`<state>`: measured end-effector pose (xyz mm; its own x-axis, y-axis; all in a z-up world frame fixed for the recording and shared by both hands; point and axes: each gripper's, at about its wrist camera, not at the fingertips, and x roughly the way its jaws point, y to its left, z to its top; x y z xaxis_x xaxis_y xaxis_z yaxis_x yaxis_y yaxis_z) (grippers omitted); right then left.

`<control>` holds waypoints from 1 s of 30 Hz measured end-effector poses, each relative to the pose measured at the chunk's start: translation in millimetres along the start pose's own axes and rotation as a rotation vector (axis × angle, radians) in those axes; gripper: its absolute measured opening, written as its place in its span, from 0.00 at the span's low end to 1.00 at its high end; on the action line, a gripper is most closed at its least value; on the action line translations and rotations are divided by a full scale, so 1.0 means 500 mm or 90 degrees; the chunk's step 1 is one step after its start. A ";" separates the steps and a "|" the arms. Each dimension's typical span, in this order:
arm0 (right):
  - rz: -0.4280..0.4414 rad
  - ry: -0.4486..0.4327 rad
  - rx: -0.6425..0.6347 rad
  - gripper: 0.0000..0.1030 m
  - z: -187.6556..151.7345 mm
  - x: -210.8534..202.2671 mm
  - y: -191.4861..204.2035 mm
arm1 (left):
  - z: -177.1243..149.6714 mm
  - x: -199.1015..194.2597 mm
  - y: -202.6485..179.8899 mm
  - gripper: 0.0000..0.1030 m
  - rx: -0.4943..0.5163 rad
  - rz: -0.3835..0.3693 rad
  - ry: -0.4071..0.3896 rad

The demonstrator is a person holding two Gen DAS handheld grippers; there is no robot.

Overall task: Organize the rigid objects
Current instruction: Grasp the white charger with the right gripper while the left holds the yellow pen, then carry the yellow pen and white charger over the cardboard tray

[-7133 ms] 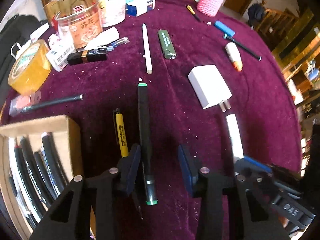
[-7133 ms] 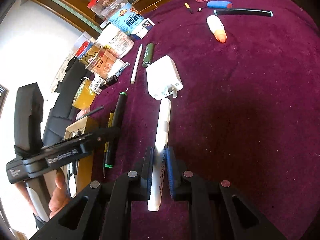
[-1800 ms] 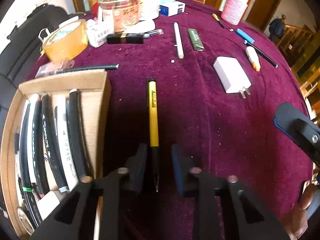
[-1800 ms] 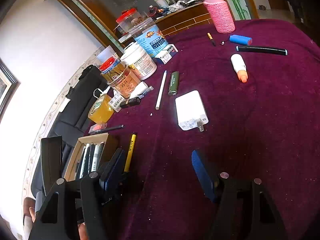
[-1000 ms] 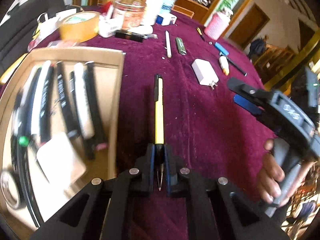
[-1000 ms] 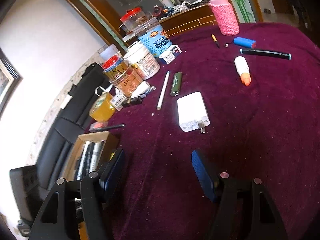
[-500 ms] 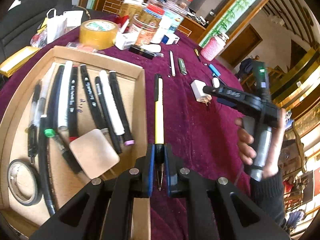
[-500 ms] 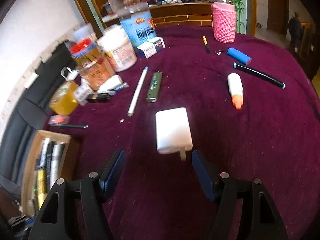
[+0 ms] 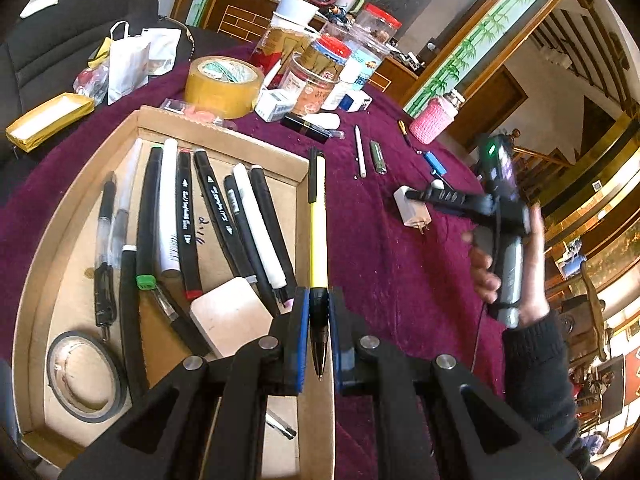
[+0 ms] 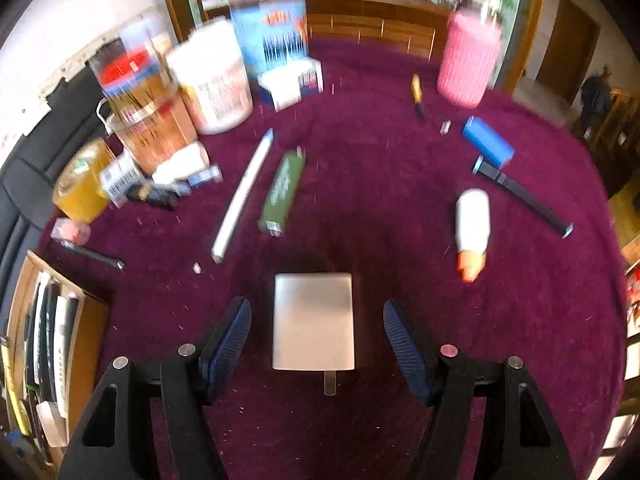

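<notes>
My left gripper is shut on a yellow and black pen and holds it above the right wall of a cardboard box that holds several markers, a tape roll and a pale block. My right gripper is open, with a white plug charger lying between its jaws on the purple cloth. The right gripper also shows in the left wrist view, over the charger.
On the cloth lie a white stylus, a green lighter, a white and orange tube, a black pen and a blue cylinder. Jars, a yellow tape roll and a pink bottle stand at the back.
My left gripper took hold of the yellow pen, lifted it and carried it left to over the box edge. My right gripper moved forward until its open jaws flank the white charger.
</notes>
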<state>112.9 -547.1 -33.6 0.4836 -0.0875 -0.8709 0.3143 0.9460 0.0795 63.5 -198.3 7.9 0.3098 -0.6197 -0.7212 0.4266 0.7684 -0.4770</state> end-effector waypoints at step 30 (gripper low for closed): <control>0.323 -0.046 0.044 0.50 -0.222 -0.184 0.194 | -0.045 -0.078 0.118 0.09 -0.113 0.072 -0.003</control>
<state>8.2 -412.7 0.4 0.6434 0.3531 -0.6793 0.0774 0.8528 0.5165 57.6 -125.6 -3.3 0.3512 -0.5285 -0.7729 0.2332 0.8488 -0.4745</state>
